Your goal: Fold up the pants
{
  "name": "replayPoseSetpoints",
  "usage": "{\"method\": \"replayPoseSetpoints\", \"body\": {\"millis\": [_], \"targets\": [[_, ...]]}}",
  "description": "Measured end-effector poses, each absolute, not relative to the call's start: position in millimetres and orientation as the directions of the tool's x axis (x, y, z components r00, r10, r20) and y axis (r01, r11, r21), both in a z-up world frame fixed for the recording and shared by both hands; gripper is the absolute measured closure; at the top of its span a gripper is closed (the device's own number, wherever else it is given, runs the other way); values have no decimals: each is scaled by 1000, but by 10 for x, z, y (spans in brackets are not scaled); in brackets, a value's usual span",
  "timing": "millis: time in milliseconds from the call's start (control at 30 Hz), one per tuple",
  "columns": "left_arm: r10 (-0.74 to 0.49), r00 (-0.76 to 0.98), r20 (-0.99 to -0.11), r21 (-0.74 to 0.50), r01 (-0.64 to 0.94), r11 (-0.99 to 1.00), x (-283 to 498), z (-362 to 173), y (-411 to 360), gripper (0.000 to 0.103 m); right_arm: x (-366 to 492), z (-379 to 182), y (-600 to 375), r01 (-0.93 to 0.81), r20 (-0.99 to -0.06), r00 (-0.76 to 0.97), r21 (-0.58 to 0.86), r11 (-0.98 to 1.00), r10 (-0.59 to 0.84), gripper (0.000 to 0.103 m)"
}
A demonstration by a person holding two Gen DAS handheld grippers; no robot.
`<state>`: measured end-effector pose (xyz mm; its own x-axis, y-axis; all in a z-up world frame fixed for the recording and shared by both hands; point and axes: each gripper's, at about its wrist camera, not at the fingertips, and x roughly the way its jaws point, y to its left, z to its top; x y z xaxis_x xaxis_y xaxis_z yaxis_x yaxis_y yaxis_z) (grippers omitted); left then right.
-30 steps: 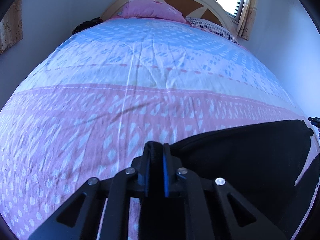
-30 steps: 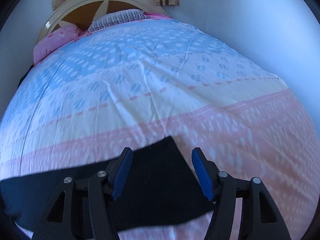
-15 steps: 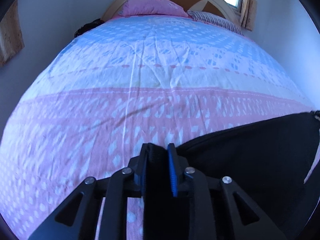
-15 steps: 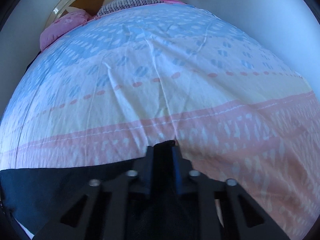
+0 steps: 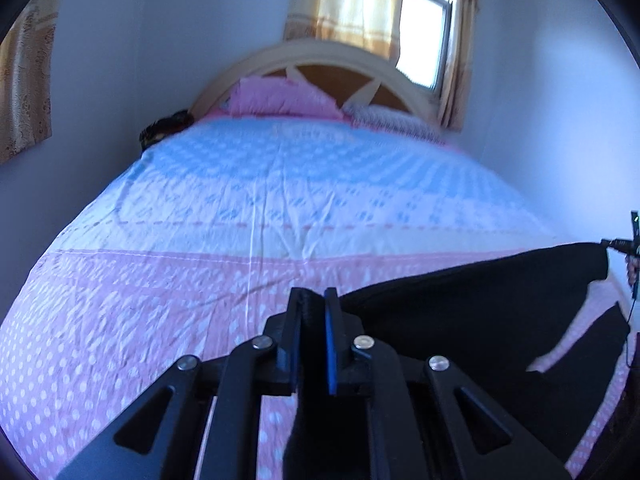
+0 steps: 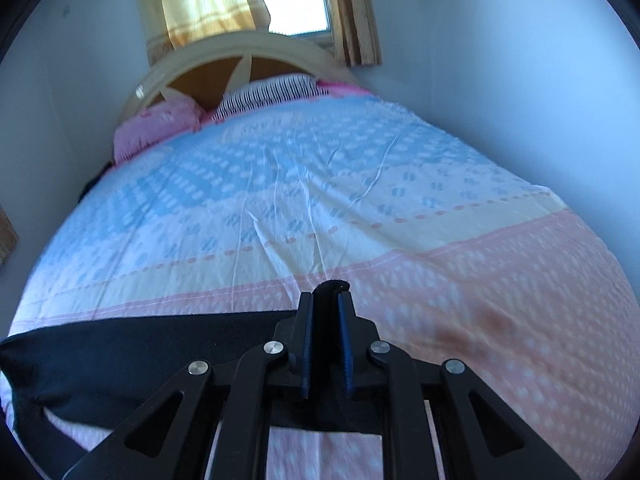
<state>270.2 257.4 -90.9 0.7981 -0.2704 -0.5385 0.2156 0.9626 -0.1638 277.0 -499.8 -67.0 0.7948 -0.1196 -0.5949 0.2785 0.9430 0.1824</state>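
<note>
Lifting away from the bedsheet (image 5: 200,280), both grippers now carry the black pants (image 5: 480,312) up off the bed, where a second ago the cloth lay flat and the right gripper (image 6: 324,304) stood wide over one corner. That gripper has since clamped onto its corner, while the left gripper (image 5: 314,308) stays pinched on the other, the cloth stretched between them. With both ends held and raised, the fold can likely be carried over next.

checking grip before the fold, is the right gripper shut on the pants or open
Shut on the pants. In the right wrist view the right gripper has its blue pads closed on black pants fabric bunched between them.
</note>
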Motion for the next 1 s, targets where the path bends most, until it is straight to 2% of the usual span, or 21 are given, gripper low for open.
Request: {"method": "replayPoseSetpoints", "body": {"millis": [100, 267, 367, 533, 600, 667, 733, 833, 1000], "targets": [[-298, 813, -500, -187, 235, 954, 2486, -886, 2632, 93, 2363, -675, -5035, 266, -562, 821, 222, 938, -100, 92], [-330, 813, -479, -179, 277, 944, 2108, -995, 2643, 93, 1831, -807, -5039, 263, -562, 822, 233, 936, -91, 92], [-342, 807, -482, -164, 300, 940, 1885, -1114, 2651, 92, 1541, -971, -5052, 273, -589, 803, 230, 934, -90, 92], [-298, 785, -544, -65, 314, 947, 1654, -1410, 2557, 91, 1250, -1340, -4990, 278, -668, 737, 164, 947, -101, 91], [-284, 786, -549, -50, 309, 950, 1597, -1467, 2549, 89, 1182, -1418, -4975, 278, -686, 720, 151, 949, -102, 85], [-283, 790, -544, -52, 305, 951, 1548, -1496, 2565, 87, 1069, -1372, -4955, 312, -676, 722, 126, 942, -148, 58], [-282, 793, -540, -50, 304, 951, 1531, -1479, 2567, 87, 938, -1202, -4830, 326, -637, 745, 88, 941, -198, 57], [-282, 799, -531, -36, 312, 949, 1501, -1429, 2550, 87, 793, -901, -4403, 252, -571, 796, 10, 968, -201, 57], [-274, 797, -538, 1, 325, 946, 1453, -1441, 2527, 87, 916, -661, -3370, -34, -537, 843, -119, 992, -36, 57]]}}
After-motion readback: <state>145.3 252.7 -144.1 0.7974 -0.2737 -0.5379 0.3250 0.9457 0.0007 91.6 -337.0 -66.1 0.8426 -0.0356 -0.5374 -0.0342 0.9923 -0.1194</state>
